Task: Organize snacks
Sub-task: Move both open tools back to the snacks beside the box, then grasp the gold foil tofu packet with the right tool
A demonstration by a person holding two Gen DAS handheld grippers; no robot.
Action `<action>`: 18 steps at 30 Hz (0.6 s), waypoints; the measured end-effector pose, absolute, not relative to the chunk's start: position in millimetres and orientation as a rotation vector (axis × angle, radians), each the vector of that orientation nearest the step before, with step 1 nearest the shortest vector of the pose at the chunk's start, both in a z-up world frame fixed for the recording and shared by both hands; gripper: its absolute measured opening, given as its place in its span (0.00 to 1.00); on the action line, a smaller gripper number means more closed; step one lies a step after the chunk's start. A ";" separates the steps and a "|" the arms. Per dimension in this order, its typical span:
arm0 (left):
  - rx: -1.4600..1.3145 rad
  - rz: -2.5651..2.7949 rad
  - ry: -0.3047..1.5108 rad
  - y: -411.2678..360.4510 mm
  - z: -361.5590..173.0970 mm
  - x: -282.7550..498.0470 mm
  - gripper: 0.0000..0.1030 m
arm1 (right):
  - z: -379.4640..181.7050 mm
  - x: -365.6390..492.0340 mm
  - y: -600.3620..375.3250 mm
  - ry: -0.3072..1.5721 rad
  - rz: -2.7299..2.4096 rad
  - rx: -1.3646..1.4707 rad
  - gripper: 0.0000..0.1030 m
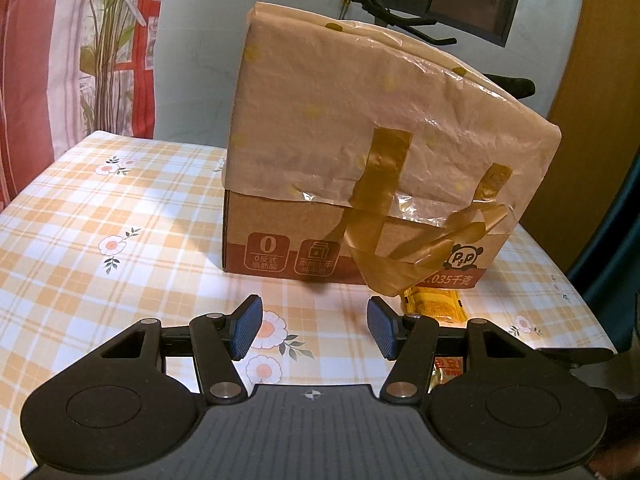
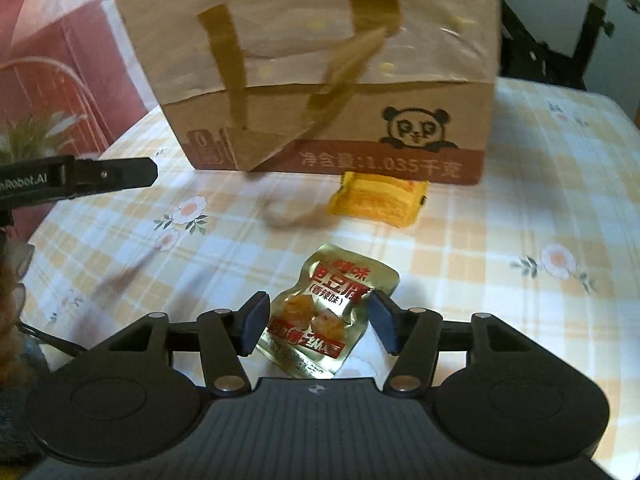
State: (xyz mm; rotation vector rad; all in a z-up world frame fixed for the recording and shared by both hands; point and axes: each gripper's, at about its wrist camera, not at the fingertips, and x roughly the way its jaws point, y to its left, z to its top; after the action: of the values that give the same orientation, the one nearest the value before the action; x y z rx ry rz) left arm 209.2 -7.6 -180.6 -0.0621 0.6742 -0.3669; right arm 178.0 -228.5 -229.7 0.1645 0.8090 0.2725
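Both views look forward and slightly down from low over the surface (image 1: 120,200). The left wrist camera faces the cardboard box (image 1: 360,152) from near its left corner. The right wrist camera faces its printed front. The 2 views share the box and the yellow packet (image 2: 380,200).

Open tablecloth (image 1: 120,208) left of the cardboard box (image 1: 360,152); yellow packet (image 2: 378,198) against its front.

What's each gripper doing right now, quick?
Left gripper: open, holding nothing.
Right gripper: open, jaws on either side of the gold snack pouch, not clamped.
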 end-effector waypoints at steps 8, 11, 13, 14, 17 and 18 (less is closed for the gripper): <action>-0.065 -0.367 0.673 -7.3 -179.8 208.1 0.58 | -232.3 192.0 -212.8 0.787 0.286 0.061 0.64; -0.069 -0.369 0.672 -6.3 -179.9 207.0 0.58 | -233.9 193.2 -207.8 0.778 0.277 0.026 0.64; -0.070 -0.368 0.674 -5.6 -180.0 207.0 0.58 | -234.7 194.6 -207.8 0.771 0.272 0.030 0.64; -0.070 -0.367 0.676 -5.5 -180.1 207.1 0.58 | -235.6 195.2 -207.7 0.764 0.271 0.024 0.63; -0.068 -0.365 0.677 -6.1 -180.0 206.6 0.58 | -238.2 193.4 -202.9 0.740 0.265 -0.041 0.57; -0.066 -0.364 0.676 -6.2 -179.9 206.5 0.58 | -238.6 192.2 -203.4 0.731 0.278 -0.044 0.55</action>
State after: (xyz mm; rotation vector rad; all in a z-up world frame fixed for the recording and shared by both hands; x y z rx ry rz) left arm 206.5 -6.2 -179.9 -0.0660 0.6765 -0.3642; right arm 192.2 -203.4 -238.6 -0.0441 0.7308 0.2783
